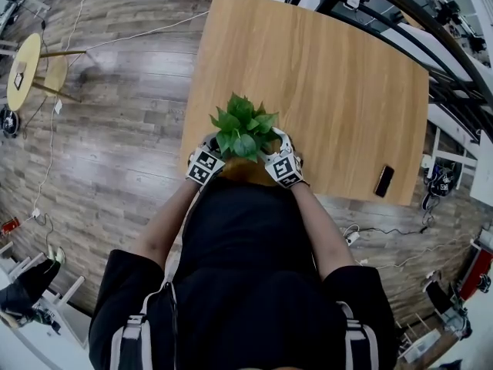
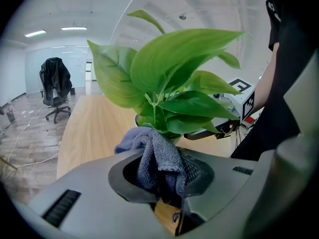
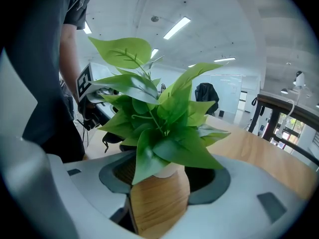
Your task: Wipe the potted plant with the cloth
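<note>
A leafy green plant (image 1: 245, 132) in a wood-grain pot (image 3: 159, 203) is held at the near edge of the table, close to the person's body. My right gripper (image 3: 162, 183) is shut on the pot, and its marker cube sits just right of the leaves (image 3: 164, 123). My left gripper (image 2: 162, 176) is shut on a grey-blue cloth (image 2: 157, 156). The cloth bunches up between the jaws and rests against the base of the leaves (image 2: 169, 78). In the head view the left gripper (image 1: 206, 163) and right gripper (image 1: 282, 165) flank the plant.
The wooden table (image 1: 339, 91) stretches away beyond the plant. A dark phone (image 1: 384, 180) lies near its front right edge. A round stool (image 1: 23, 68) stands on the floor at the far left, and cables run along the floor. An office chair (image 2: 56, 86) stands far off.
</note>
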`<state>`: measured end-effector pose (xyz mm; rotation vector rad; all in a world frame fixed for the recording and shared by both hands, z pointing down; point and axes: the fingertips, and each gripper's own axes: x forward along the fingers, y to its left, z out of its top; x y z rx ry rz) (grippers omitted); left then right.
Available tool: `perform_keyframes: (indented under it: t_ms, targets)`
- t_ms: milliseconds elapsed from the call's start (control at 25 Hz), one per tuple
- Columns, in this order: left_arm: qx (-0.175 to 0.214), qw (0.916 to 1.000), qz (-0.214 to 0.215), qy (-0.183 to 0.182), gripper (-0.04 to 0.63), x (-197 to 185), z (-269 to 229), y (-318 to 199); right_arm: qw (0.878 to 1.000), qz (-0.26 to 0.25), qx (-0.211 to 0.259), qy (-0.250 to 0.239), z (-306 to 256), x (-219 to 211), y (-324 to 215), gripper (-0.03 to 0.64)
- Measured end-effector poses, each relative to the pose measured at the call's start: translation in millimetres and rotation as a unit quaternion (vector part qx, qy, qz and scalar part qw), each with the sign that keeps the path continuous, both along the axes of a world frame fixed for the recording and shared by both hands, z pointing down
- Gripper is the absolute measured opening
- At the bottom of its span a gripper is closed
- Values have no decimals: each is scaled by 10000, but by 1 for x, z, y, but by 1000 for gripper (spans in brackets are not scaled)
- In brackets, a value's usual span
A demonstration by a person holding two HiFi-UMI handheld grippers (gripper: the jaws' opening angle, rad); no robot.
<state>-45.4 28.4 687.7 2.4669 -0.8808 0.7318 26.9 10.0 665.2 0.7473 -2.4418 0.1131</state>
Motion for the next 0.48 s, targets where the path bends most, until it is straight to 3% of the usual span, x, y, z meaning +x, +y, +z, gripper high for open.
perform_keyframes:
  t_ms: [240,480]
  targets:
    - [6,9999,-116,44,112,2,1,2,9999,20,-97,-50,5,2,6,254]
    - [26,9992,-385,33,112,-20,1,-12,9996,-150,-180,-162,-2,-11,31,253]
